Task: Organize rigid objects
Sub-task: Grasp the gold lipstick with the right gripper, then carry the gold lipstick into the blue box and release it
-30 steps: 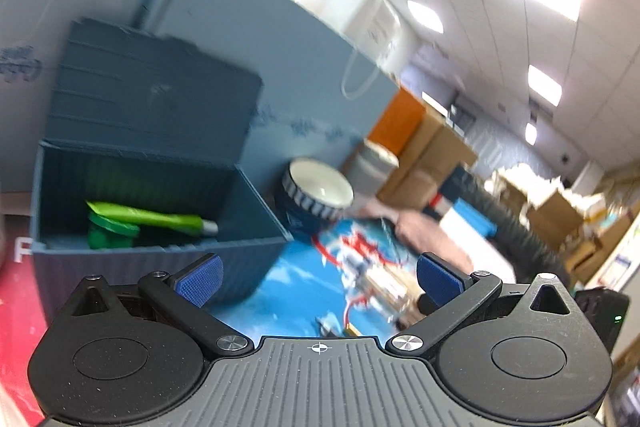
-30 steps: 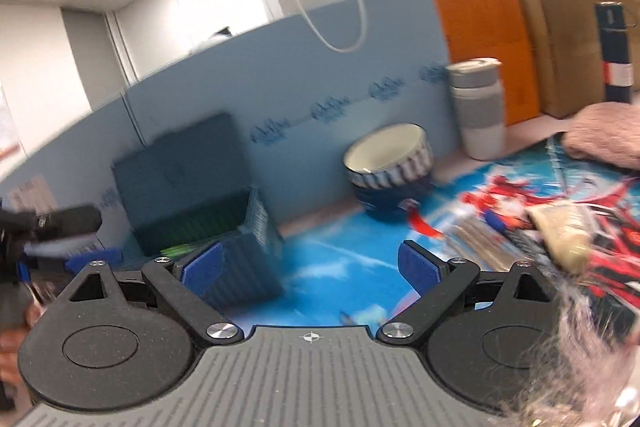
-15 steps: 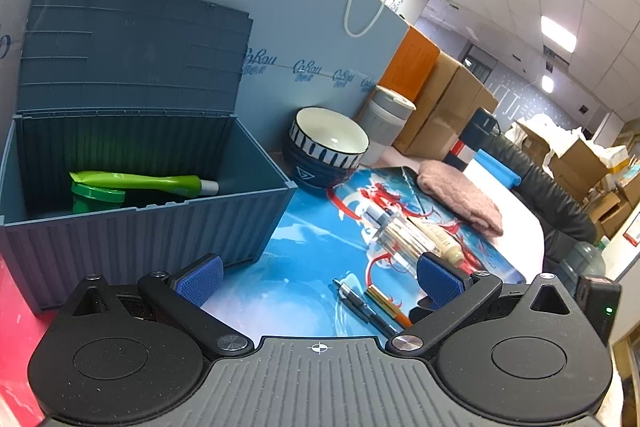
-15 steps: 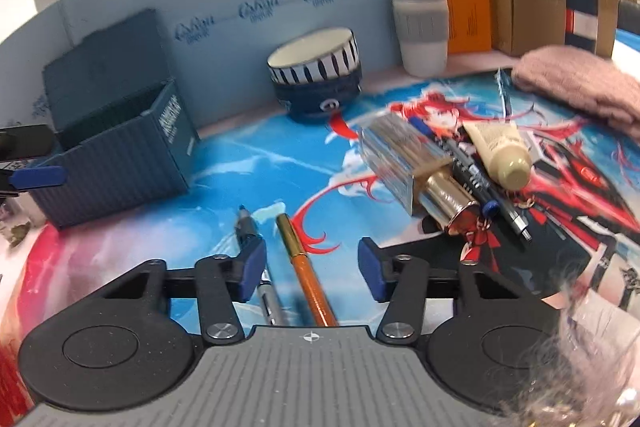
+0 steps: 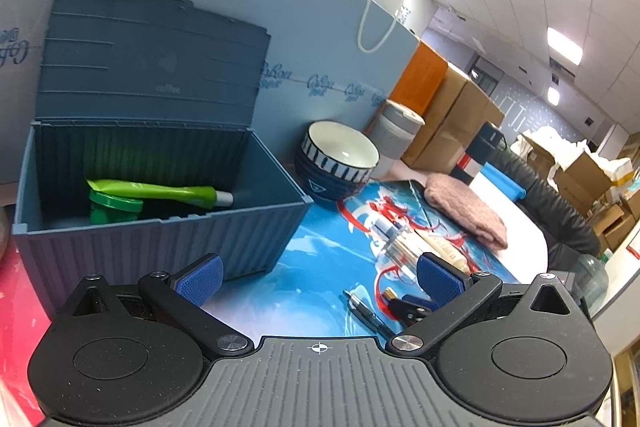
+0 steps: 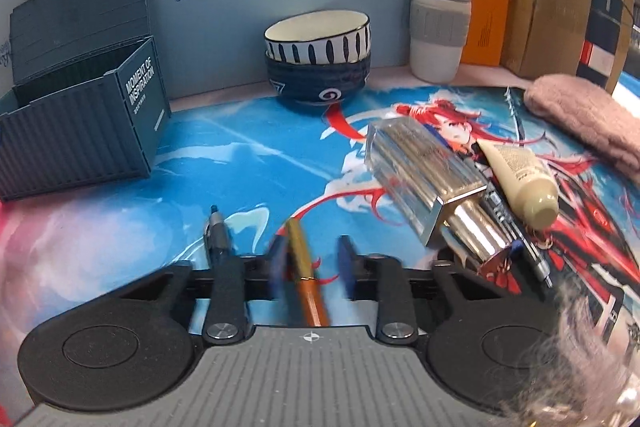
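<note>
The left wrist view sits low over the bench, looking past its tool [image 5: 318, 279] into the open blue storage box [image 5: 160, 235] close ahead. The right wrist view hangs nearer the printed mat [image 6: 260, 163], tilted down, facing the back partition [image 6: 224, 3]. Both views share the box, the stacked bowls [image 6: 318, 57], the pens and the mat.

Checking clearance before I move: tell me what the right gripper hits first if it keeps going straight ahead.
The orange-and-gold pen lies between the right gripper fingers already, so it probably meets that first; beyond it, bare mat. Depth is uncertain.
</note>
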Motion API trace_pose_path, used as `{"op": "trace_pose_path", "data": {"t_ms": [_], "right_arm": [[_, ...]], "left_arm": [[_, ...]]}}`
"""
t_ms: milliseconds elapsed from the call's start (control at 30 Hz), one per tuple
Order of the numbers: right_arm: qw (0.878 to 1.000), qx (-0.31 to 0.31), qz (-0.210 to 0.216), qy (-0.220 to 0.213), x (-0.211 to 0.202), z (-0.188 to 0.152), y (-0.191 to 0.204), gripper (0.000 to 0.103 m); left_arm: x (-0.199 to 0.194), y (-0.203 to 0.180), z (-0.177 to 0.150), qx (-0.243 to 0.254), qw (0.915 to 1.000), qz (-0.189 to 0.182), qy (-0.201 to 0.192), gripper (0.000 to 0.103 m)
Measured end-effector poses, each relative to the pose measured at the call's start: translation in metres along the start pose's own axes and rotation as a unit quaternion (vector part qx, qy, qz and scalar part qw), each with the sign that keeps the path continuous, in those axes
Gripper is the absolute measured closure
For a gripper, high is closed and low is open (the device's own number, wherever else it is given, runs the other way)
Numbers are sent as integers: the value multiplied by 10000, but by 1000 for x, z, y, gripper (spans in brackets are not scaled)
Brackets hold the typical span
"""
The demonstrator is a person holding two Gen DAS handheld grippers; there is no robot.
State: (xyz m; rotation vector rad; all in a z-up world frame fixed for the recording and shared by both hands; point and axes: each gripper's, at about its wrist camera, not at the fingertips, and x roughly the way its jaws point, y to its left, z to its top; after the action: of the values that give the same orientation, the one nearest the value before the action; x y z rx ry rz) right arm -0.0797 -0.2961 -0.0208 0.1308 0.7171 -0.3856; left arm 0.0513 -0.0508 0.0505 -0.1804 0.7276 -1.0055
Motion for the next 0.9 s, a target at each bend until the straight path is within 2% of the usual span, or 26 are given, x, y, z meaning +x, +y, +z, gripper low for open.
{"op": "trace_pose_path", "data": {"t_ms": [167,467,567,700,800,900], "right_arm": [[9994,243,218,-97,-5,3,-6,93],[9913,358,538,-1144,-62,24,2,93],[9841,450,675,-1581,-80,35,4,93],[9694,496,964,-2203,-99,60,14,93],[9572,337,1250,-2590,-109,80,31,93],[9460,229,1470,-2882,-111,100,54,92]], "left_arm": [[-13,12,6,-207,9995,42,-223,0],[-51,42,16,-705,9936,101,-872,0],[-62,52,19,-883,9901,152,-1077,0],[-75,64,20,-1147,9838,401,-1316,0],[-80,70,21,-1238,9805,594,-1404,0],[-81,74,22,-1303,9793,634,-1414,0]]}}
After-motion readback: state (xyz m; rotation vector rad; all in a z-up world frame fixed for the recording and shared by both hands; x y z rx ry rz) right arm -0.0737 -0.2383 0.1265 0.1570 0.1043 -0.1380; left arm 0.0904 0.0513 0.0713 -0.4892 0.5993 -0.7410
